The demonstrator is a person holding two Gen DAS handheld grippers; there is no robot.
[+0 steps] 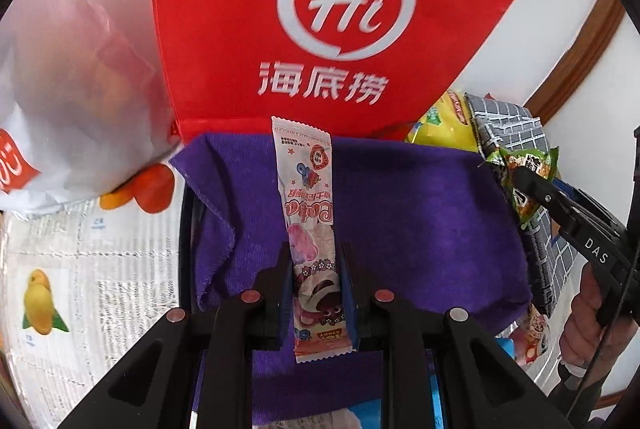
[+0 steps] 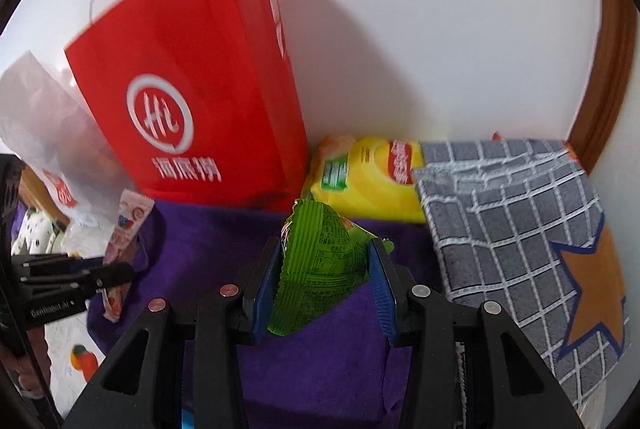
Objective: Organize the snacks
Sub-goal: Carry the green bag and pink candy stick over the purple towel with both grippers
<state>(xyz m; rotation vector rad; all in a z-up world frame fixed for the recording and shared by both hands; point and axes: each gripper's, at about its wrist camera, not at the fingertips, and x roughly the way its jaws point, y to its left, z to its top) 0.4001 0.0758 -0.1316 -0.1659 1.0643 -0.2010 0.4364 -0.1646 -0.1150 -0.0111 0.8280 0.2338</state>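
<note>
With the long pink printed snack wrapper (image 1: 312, 229) pinched low in the left claw (image 1: 316, 293) and the crumpled green foil packet (image 2: 320, 261) clamped in the right claw (image 2: 324, 289), both above the purple cloth (image 1: 420, 221), either slack pack could be dropped short if it is released before reaching the red paper bag (image 1: 320, 9).

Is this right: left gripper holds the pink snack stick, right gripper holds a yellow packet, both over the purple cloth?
Not quite. The right gripper holds a green packet, as the right wrist view shows; the yellow bag lies behind, untouched. Left gripper does hold the pink snack stick over the purple cloth.
</note>
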